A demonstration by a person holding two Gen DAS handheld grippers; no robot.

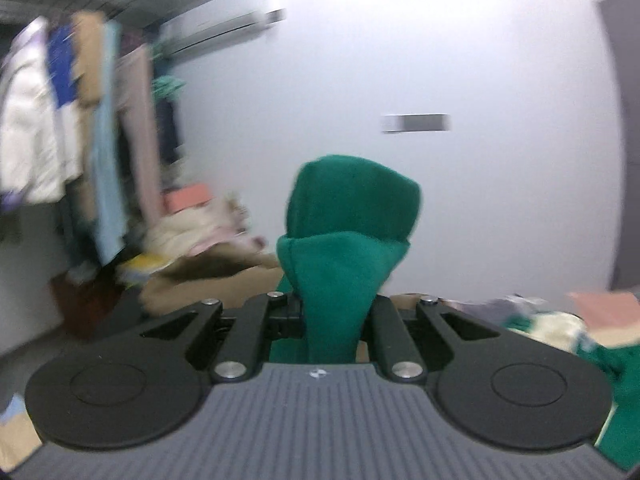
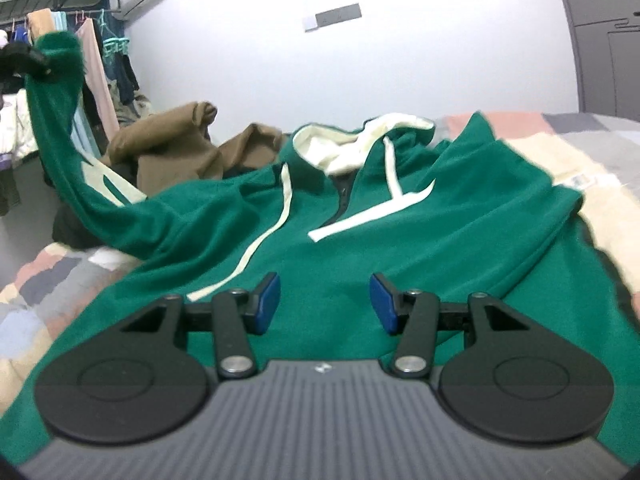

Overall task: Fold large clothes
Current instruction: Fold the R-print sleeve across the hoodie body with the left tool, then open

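One bed (image 2: 48,280) carries the items; its cover is a patchwork of pink, grey and cream squares. One green hoodie (image 2: 320,240) lies front side up across the bed, spread from the near edge toward the far edge, with its cream-lined hood (image 2: 360,140) at the far end. Two cream drawstrings (image 2: 286,196) run down its chest.

One brown garment (image 2: 168,148) lies crumpled at the far left corner of the bed, just beyond the hoodie's shoulder. One clothes rail with hanging garments (image 1: 80,120) stands past the left edge of the bed; the left wrist view is motion-blurred, so the garments cannot be counted.

One hoodie sleeve (image 2: 60,128) rises off the bed at the left. Its cuff (image 1: 352,216) is clamped in the left tongs (image 1: 336,312), whose jaws are closed down on the fabric.

The right tongs (image 2: 324,304) hover just above the hoodie's lower front, near the bed's near edge. Its two blue pads (image 2: 266,304) stand wide apart and hold nothing.
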